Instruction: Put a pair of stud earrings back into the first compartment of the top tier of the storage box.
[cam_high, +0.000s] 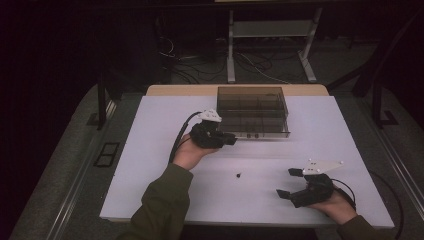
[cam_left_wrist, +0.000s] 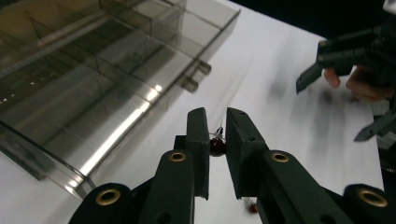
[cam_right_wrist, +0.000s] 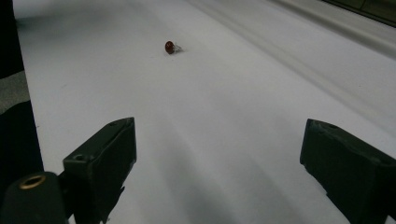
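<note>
A small red bead-like part with thin metal leads (cam_left_wrist: 218, 145) is pinched between the jaws of my left gripper (cam_left_wrist: 216, 116), which is shut on it. That gripper (cam_high: 231, 139) hovers just in front of the smoky clear compartment box (cam_high: 252, 111), near its lower left corner. A second small red part (cam_high: 239, 175) lies loose on the white table, also seen ahead in the right gripper view (cam_right_wrist: 170, 47). My right gripper (cam_high: 286, 182) rests near the table's front right, its jaws wide open and empty (cam_right_wrist: 217, 128), pointing left toward that loose part.
The box (cam_left_wrist: 93, 70) has several divided compartments and two small knobs (cam_left_wrist: 190, 84) on its front. The white tabletop (cam_high: 165, 165) spreads around both hands. Table legs and cables stand on the dark floor behind.
</note>
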